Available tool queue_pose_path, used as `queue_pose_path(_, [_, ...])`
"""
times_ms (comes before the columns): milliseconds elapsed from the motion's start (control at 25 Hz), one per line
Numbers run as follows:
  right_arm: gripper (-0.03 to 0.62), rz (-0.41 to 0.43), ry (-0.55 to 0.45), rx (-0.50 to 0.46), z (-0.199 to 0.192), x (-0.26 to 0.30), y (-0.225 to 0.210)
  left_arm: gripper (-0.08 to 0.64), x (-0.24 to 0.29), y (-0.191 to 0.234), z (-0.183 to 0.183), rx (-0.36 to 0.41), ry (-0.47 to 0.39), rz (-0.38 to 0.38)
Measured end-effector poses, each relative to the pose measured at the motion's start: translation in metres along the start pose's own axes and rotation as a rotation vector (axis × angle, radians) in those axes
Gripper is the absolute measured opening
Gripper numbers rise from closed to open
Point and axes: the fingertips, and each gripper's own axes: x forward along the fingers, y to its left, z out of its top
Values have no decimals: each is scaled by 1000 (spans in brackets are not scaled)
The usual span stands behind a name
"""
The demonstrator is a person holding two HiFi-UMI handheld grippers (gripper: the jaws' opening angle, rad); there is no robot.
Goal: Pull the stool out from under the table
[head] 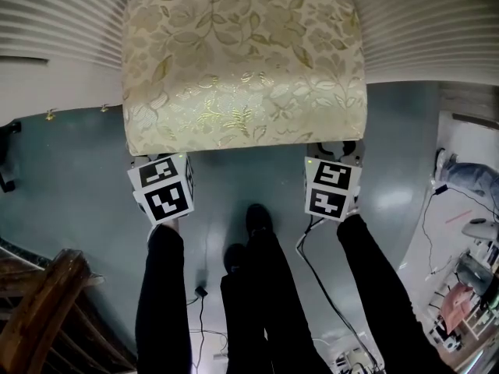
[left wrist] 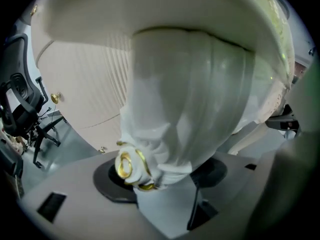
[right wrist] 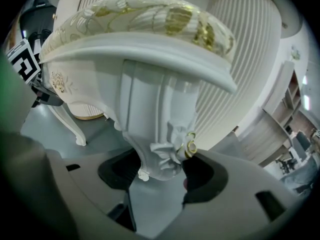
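The stool [head: 242,61] has a cream and gold floral cushion and white carved legs; it stands out on the grey floor between two white fluted table pedestals. My left gripper [head: 162,187] is at its front left corner, my right gripper [head: 334,187] at its front right corner, jaws hidden under the seat. In the left gripper view, the left gripper [left wrist: 162,176] stands wide around the gold-trimmed front left leg [left wrist: 185,99] without clamping it. In the right gripper view, the right gripper [right wrist: 160,176] is open around the front right leg [right wrist: 155,124].
White fluted pedestals [head: 54,22] [head: 437,22] flank the stool. The person's dark-trousered legs [head: 265,287] stand just behind the grippers, with cables [head: 327,287] on the floor. A wooden chair [head: 47,302] is at lower left, clutter [head: 468,287] at right, an office chair [left wrist: 20,104] further off.
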Motion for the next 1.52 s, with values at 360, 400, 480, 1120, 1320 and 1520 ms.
queue_pose_path(360, [261, 0, 24, 7, -1, 1, 0, 272, 2, 4, 0, 54, 10, 41])
queue_pose_path(400, [261, 2, 37, 11, -2, 1, 0, 270, 1, 4, 0, 57, 12, 45])
queue_pose_path(480, [261, 9, 57, 15, -3, 1, 0, 265, 1, 4, 0, 63, 18, 52])
queue_pose_path(1120, [258, 25, 123, 32, -6, -2, 2, 259, -1, 6, -1, 73, 31, 65])
queue_pose_path(1320, [259, 24, 140, 36, -6, -2, 2, 259, -1, 6, -1, 80, 33, 60])
queue_pose_path(1520, [258, 23, 154, 46, -8, -4, 3, 259, -2, 7, 0, 86, 41, 58])
